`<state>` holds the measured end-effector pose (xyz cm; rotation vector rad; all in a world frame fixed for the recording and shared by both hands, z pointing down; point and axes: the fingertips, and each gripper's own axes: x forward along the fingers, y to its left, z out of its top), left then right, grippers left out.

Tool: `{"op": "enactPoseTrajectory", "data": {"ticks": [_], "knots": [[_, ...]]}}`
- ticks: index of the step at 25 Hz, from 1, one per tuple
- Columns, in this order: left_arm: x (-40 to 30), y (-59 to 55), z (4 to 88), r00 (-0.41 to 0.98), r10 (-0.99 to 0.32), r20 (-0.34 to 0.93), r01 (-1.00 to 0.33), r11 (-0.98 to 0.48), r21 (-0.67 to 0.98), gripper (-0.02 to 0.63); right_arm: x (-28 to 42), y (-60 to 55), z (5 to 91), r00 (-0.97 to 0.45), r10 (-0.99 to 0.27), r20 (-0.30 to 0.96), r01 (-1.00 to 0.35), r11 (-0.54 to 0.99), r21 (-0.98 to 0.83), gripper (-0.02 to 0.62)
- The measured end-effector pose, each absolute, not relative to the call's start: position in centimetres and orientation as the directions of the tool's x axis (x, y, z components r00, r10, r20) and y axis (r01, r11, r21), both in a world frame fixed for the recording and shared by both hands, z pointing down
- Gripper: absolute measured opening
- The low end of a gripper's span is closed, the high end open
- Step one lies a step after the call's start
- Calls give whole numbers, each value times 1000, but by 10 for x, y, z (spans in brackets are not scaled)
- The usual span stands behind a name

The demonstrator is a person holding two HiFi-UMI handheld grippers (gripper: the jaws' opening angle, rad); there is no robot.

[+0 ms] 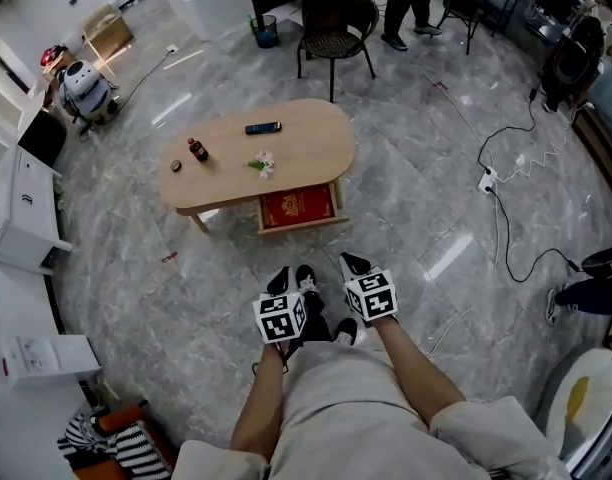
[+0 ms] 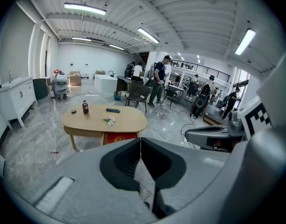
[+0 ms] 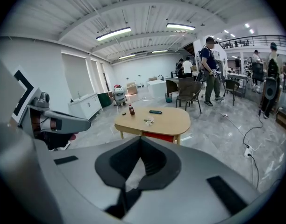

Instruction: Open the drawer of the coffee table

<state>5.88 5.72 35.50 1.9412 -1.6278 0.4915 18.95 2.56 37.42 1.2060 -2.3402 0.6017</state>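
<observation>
Drawer (image 1: 298, 208) is red and sits under the bench (image 1: 316, 133) top, on the side that faces the person. Both claws are well apart from it, side by side over the floor, pointing toward it. The left claw (image 2: 140, 144) is closed with nothing in it. The right claw (image 3: 139, 146) is closed and empty too. A bottle (image 1: 197, 149) stands on the bench near a remote (image 1: 263, 127).

We're in a big open lab hall: polished stone floor (image 1: 416, 218), strip lights (image 2: 84, 8) on a ribbed ceiling, mezzanine railing (image 2: 199, 69), power strip (image 1: 487, 180) with loose cables, people (image 2: 158, 83) standing by desks.
</observation>
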Motion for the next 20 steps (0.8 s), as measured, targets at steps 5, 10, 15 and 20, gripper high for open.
{"op": "enactPoseTrajectory", "data": {"ticks": [5,10,15,20], "knots": [[60,61,357,205,-770,604,-977,-122,176,11,194,26,374,-517,-651,556,-841,509,-185,15],[58,63,360,200,-766,611,-977,-112,180,11,192,28,372,-532,-644,550,-832,520,-196,15],[55,60,361,198,-765,613,-977,-107,182,11,187,27,375,-538,-634,556,-825,531,-192,15],[52,59,363,198,-763,615,-977,-107,182,11,182,25,379,-539,-619,571,-819,544,-183,15]]}}
